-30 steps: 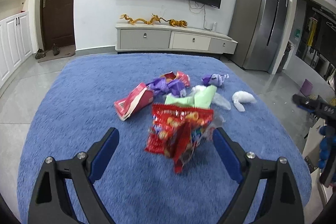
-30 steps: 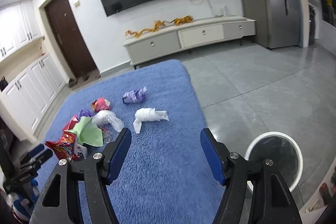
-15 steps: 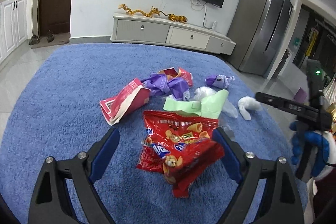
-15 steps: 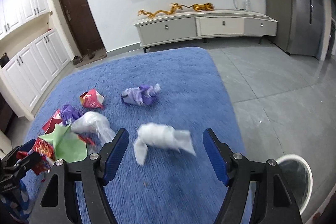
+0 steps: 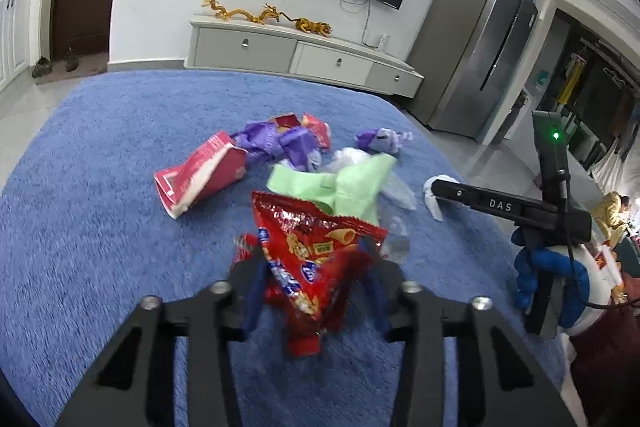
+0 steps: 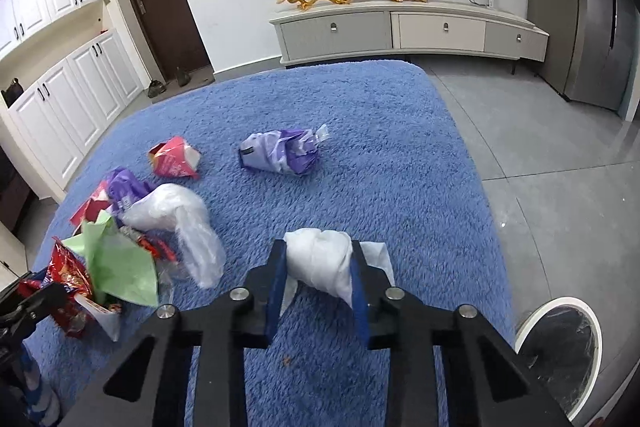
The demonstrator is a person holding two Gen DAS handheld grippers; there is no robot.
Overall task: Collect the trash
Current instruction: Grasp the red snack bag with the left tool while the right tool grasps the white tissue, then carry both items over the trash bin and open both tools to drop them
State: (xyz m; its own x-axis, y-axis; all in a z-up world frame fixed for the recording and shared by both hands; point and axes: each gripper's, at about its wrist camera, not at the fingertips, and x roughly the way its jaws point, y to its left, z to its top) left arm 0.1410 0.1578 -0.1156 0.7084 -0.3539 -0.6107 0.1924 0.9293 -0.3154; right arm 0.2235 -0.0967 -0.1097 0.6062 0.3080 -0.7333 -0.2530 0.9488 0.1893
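My left gripper is shut on a red snack bag on the blue rug. My right gripper is shut on a crumpled white tissue wad near the rug's right edge. Loose trash lies between them: a green paper, a pink carton, purple wrappers, a clear plastic bag, a purple bag and a pink wrapper. The right gripper also shows in the left wrist view, over the tissue wad.
A white-rimmed bin lined with a dark bag stands on the grey tile floor, right of the rug. A TV cabinet runs along the far wall, a fridge to its right, white cupboards at left.
Both grippers have moved forward and down and closed: the left onto the red snack bag, the right onto the white tissue wad. Both were open before.
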